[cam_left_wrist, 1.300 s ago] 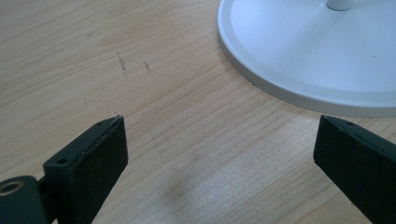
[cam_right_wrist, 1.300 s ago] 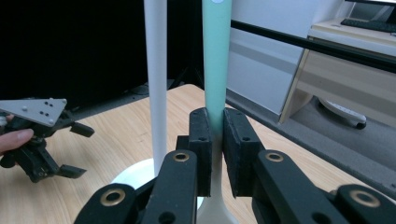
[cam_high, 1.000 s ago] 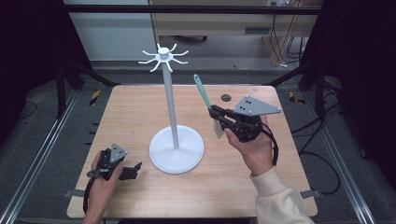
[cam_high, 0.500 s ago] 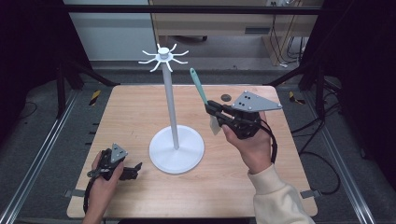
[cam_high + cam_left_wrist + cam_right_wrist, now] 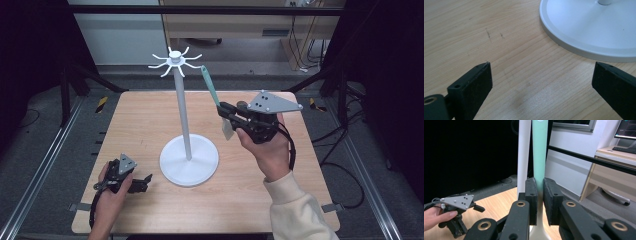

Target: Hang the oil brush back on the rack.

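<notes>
A white stand (image 5: pixel 182 110) with a round base (image 5: pixel 189 161) and a ring of hooks (image 5: pixel 175 59) at its top rises from the middle of the wooden table. My right gripper (image 5: pixel 223 111) is held up to the right of the pole, shut on a spatula with a mint-green handle (image 5: pixel 210 86). The handle's tip comes close to the hooks on their right side, and its pale blade (image 5: pixel 227 129) hangs below the jaws. In the right gripper view the handle (image 5: pixel 539 150) is clamped between both pads, beside the pole (image 5: pixel 524 152). My left gripper (image 5: pixel 145 181) rests open on the table near the base (image 5: pixel 594 27).
The wooden table (image 5: pixel 140 120) has bare boards to the left of the stand and at the front. A small dark round object (image 5: pixel 242 104) lies at the back right, partly behind the right gripper. Dark floor and metal rails surround the table.
My right gripper has carried the spatula upward and slightly left, bringing the handle's tip closer to the hooks. The left gripper has stayed where it was.
</notes>
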Tool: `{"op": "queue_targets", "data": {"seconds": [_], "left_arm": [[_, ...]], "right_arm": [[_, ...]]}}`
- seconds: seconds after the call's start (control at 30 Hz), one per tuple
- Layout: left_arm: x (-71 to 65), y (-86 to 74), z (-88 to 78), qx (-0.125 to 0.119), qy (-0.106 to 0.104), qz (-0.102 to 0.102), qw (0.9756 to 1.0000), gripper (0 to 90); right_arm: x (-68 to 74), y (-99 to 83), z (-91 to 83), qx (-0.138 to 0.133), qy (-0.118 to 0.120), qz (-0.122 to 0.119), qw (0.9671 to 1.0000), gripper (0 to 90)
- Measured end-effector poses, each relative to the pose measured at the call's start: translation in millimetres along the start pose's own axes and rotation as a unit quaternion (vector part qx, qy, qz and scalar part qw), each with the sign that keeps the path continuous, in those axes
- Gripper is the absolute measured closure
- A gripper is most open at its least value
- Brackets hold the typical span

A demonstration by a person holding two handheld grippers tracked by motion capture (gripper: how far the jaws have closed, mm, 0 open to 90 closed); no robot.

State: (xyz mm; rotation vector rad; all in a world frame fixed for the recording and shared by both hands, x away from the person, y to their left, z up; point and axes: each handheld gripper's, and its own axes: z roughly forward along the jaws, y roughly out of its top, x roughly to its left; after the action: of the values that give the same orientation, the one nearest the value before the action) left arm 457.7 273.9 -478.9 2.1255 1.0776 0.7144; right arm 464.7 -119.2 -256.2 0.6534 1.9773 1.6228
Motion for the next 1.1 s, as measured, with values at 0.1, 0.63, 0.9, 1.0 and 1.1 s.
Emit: {"op": "queue_targets", "data": {"seconds": [0.1,0.63,0.9,1.0,1.1], "left_arm": [[-0.1,0.0,0.0,0.0,0.0,0.0,1.0,2.6],[-0.2,0.1,0.0,0.0,-0.001,0.0,1.0,2.7],[-0.2,0.1,0.1,0.0,-0.001,0.001,1.0,2.7],[-0.3,0.1,0.1,0.0,-0.001,0.001,1.0,2.7],[-0.3,0.1,0.1,0.0,-0.001,0.001,1.0,2.7]], "right_arm": [[-0.5,0.7,1.6,0.001,0.0,0.001,1.0,82.3],[-2.0,2.9,5.6,0.006,0.003,0.003,1.0,82.3],[-1.4,3.6,8.5,0.009,0.007,0.004,0.9999,82.3],[-1.7,3.4,9.8,0.01,0.008,0.006,0.9999,82.3],[-2.1,3.6,10.9,0.011,0.009,0.007,0.9999,82.3]]}}
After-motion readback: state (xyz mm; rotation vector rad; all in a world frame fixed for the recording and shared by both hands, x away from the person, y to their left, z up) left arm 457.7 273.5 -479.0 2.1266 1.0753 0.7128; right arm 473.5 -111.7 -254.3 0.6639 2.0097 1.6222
